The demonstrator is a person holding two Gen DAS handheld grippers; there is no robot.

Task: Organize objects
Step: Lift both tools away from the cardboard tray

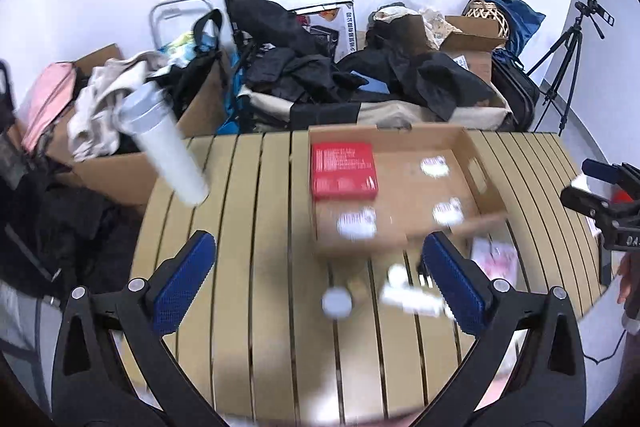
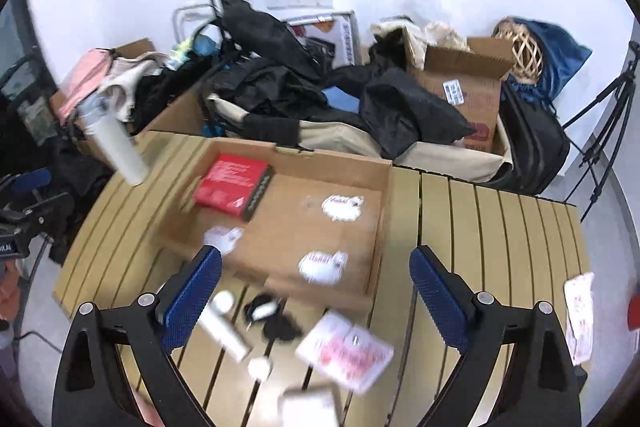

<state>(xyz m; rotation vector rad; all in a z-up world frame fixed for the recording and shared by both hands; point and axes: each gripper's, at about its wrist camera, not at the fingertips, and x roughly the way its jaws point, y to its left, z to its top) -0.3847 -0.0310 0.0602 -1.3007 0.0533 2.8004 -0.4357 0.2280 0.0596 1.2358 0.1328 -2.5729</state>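
Left wrist view: left gripper [image 1: 318, 267] and right gripper [image 2: 316, 281] spread, empty, above tabletop [image 1: 248, 195]; red box [image 1: 343, 169] sits in cardboard tray [image 1: 464, 143]; next, likely grasp white tube [image 2: 224, 327].

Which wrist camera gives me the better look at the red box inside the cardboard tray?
The left wrist view. There the red box faces the camera nearly flat-on in the cardboard tray's far left corner, top face fully visible. The right wrist view shows it obliquely, tilted, with its dark side edge showing and more blur.
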